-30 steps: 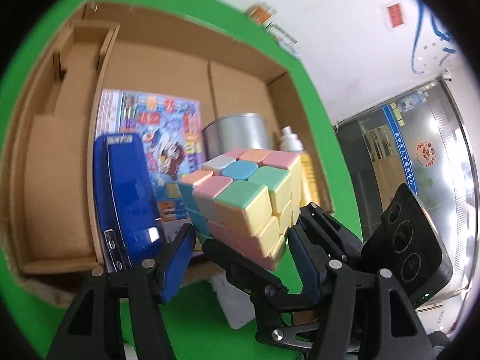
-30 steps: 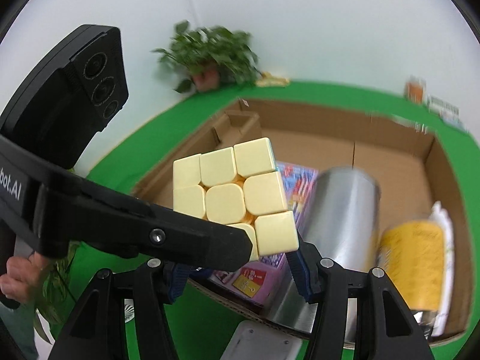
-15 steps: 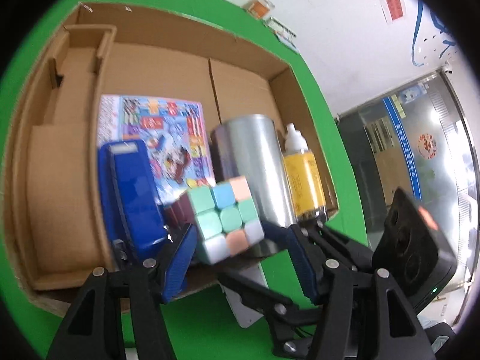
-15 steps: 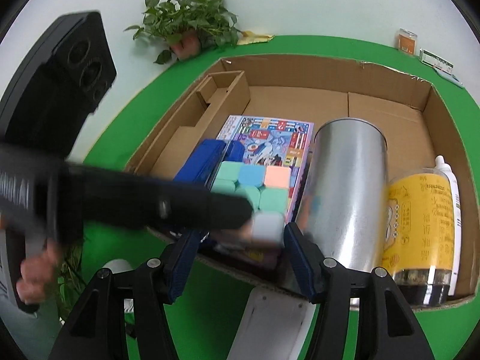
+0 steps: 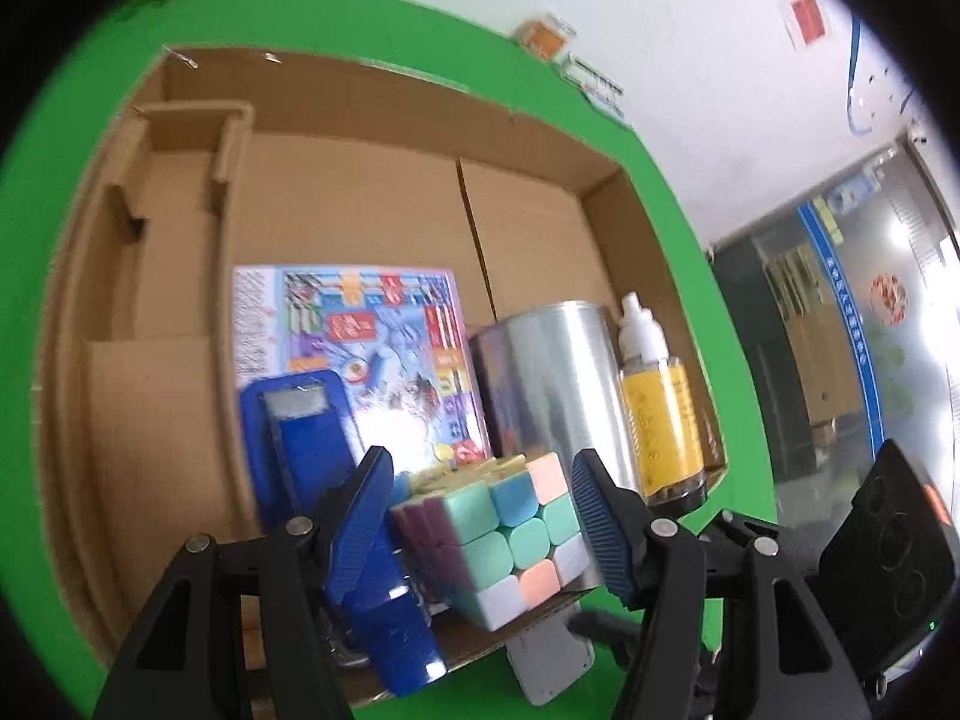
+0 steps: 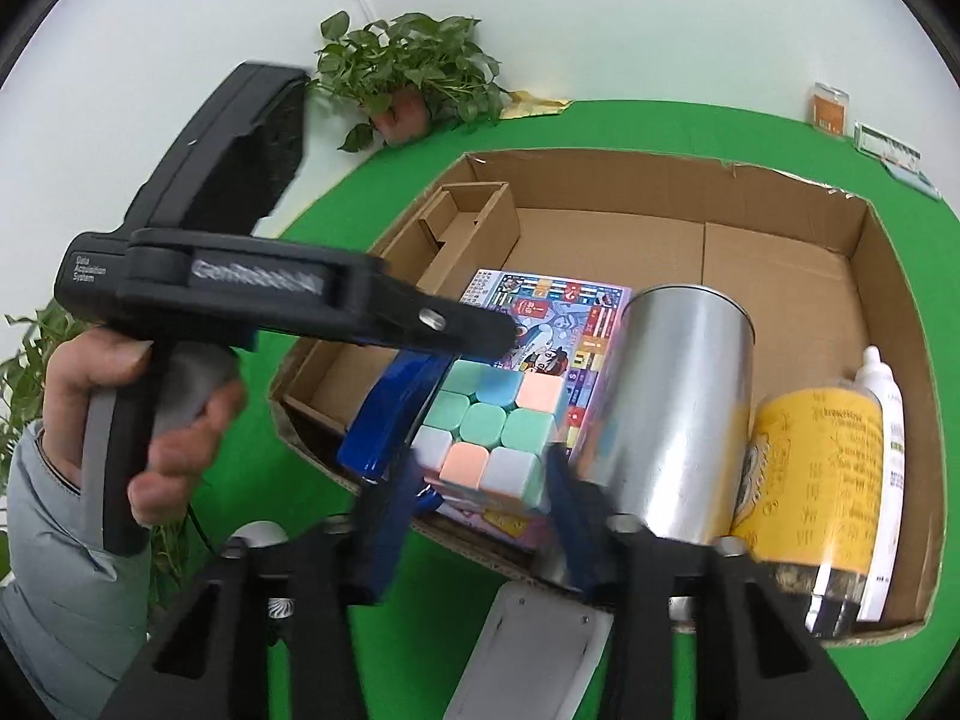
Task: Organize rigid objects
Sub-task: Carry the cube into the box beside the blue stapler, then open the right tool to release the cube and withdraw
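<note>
Pastel puzzle cube [image 5: 507,534] sat at cardboard box's [image 6: 864,252] near edge between left gripper's [image 5: 480,531] closing, not-yet-pressing fingers; right gripper [image 6: 480,519] closed on nothing; tumbler [image 6: 672,414], bottle [image 6: 822,468], booklet [image 5: 360,324] packed.

Puzzle cube [image 5: 507,534] [image 6: 485,427]: soft pastel squares, mint, blue, peach, white on top, tilted, at near edge of cardboard box [image 5: 360,192] [image 6: 780,252]. Sits between blue case [image 5: 312,450] [image 6: 390,420] and shiny metal can [image 5: 552,384] [image 6: 672,408], over colourful booklet [image 5: 360,330] [image 6: 552,312]. Yellow bottle [image 5: 657,414] [image 6: 822,468] lies right of can.

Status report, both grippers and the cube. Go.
Left gripper closing around cube. Right gripper closing, nothing visibly held. Steel can crowds cube's right.
</note>
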Available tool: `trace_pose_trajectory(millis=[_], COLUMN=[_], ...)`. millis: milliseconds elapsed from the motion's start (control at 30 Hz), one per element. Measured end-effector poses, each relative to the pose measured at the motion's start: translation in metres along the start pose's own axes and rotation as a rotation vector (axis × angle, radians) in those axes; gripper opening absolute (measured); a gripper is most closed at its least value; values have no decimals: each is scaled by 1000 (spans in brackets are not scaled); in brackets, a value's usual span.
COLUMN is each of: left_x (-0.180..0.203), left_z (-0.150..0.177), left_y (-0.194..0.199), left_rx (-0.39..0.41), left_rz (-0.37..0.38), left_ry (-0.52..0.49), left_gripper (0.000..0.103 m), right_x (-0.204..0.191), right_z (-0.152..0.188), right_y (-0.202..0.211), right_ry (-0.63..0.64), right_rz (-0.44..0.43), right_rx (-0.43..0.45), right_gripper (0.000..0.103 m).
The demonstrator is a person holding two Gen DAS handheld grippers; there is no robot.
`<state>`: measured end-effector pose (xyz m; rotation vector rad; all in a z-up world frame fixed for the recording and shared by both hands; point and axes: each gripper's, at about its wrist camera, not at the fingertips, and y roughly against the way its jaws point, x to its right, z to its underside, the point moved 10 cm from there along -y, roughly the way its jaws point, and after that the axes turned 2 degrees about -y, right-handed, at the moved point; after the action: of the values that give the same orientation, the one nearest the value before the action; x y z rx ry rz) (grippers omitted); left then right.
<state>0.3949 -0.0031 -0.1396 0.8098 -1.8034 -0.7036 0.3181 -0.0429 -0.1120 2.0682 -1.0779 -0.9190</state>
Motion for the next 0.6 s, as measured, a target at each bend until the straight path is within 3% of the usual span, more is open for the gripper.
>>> trace_pose_trajectory(millis=[33,67,367,500,600], left_x=[1,3,15,13,13], left_z=[1,3,24,29,33], left_y=[-3,-4,-8,-5,-6], left_rx=[-1,-2,-13,-9,2], left_rz=[3,2,-43,-40,-50], left_ry=[-6,-16,-58,-23,-18], left_gripper=[51,47,48,48,48], right_x=[2,4,-2,-8,-7], right_z=[2,4,23,16,26], right_y=[-4,-5,5,17,4], right_ry=[0,-6,-9,43,31], right_rz=[11,21,35,72,57], right_rx=[-9,-5,14,57,-1], right_gripper=[11,8,5,7,6])
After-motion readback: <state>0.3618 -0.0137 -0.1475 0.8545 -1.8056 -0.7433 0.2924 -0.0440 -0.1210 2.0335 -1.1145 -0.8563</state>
